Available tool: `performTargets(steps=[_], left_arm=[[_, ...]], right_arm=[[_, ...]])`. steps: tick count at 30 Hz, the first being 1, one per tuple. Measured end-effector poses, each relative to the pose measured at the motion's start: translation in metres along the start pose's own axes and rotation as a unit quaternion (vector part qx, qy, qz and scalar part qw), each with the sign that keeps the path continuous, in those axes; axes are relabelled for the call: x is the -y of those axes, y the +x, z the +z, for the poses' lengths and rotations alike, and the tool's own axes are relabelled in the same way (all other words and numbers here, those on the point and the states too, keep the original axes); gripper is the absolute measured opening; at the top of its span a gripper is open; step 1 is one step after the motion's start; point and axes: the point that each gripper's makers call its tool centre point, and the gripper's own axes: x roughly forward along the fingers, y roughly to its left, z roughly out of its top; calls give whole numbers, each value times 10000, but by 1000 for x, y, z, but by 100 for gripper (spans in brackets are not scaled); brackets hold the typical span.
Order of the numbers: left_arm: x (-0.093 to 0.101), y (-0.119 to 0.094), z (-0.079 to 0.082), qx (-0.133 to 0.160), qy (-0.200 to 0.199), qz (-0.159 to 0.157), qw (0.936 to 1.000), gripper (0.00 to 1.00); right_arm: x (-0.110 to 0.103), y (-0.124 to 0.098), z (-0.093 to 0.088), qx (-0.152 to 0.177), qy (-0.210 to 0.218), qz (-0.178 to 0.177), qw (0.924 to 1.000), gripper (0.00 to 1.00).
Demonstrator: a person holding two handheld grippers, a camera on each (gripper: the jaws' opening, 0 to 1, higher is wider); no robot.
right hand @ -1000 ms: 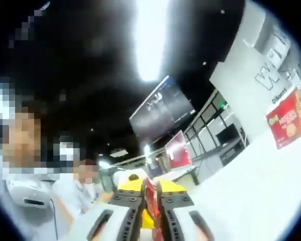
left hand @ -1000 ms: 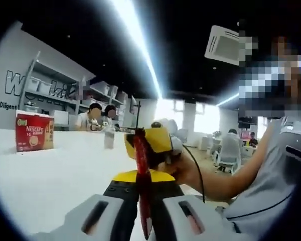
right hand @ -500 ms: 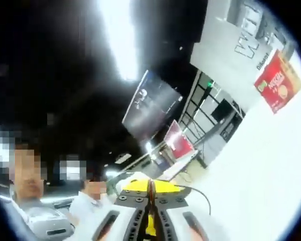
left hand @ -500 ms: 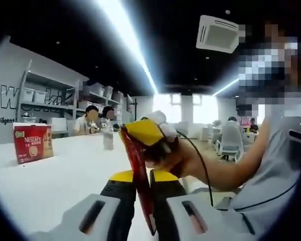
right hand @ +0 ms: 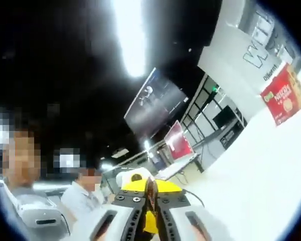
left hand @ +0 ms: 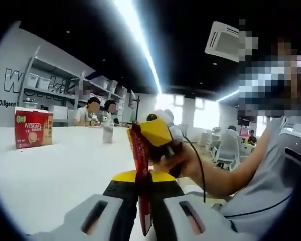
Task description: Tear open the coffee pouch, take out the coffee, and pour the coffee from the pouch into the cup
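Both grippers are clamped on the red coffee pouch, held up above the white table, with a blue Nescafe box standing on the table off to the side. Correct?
One error: the Nescafe box is red, not blue, as the left gripper view shows. The rest holds: the left gripper and the right gripper are both shut on the red coffee pouch above the white table.

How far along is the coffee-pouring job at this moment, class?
Early stage. Done: the red coffee pouch has been picked up and is off the white table. In hand: the left gripper is shut on its lower part while the right gripper pinches its top, set to tear. Whether tearing has begun cannot be told. Left: opening it and pouring into the cup.
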Motion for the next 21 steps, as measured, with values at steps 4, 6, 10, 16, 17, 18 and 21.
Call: performTargets(steps=[4,6,10,16,17,18,21], left_arm=[[-1,0,0,-11,-5,39,10000,9],[-1,0,0,-24,-3,40,10000,9],[-2,0,-1,-35,18,62,10000,9],[-2,-1,3,64,35,76,9999,9],[-2,-1,4,90,-2,50,9999,9],[-2,-1,4,96,-11,45,9999,9],[-1,-3,5,118,-6,46,9999,9]], right_arm=[[1,1,-1,-120,-360,-110,9992,8],[3,1,-3,-176,-521,-174,9983,8],[4,1,-4,-254,-754,-291,9964,9],[2,4,-9,-295,-992,-369,9940,8],[4,4,-8,-286,-995,-427,9937,8],[3,5,-8,-270,-962,-416,9941,8],[3,6,-7,-251,-894,-385,9949,9]])
